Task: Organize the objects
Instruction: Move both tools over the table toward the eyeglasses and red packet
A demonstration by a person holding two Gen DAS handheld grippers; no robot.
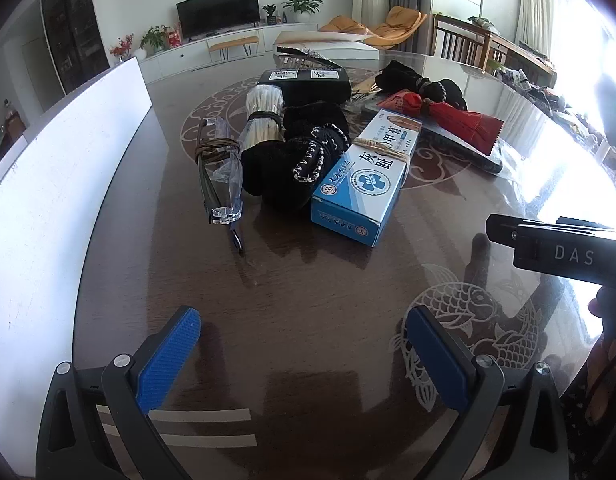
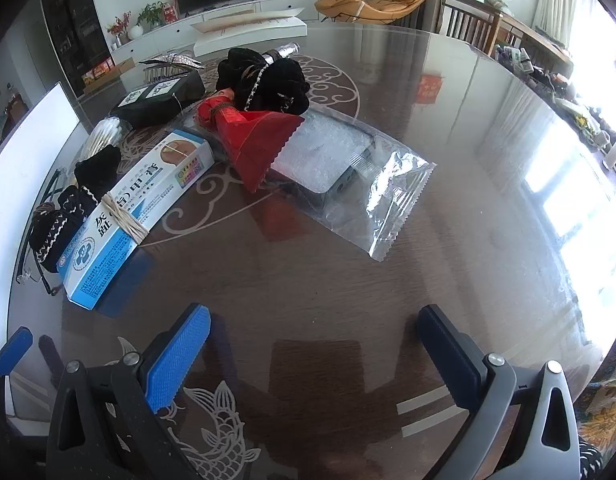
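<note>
a dark round table [image 2: 387, 272] with pale fish and cloud inlays carries a loose cluster of things. a white board [image 1: 48, 208] stands along its left edge. toward the right lies a clear plastic bag [image 2: 363, 192] with a dark flat item inside, a red packet [image 2: 256, 136] overlapping its near end. a blue and white box [image 1: 367, 176], bound with a rubber band, lies beside a black knitted bundle [image 1: 300, 160]. left of those are tied cotton swabs [image 1: 264, 116] and folded glasses [image 1: 220, 176]. the left gripper [image 1: 304, 352] and right gripper [image 2: 315, 352] hover near the table, fingers wide apart, holding nothing.
</note>
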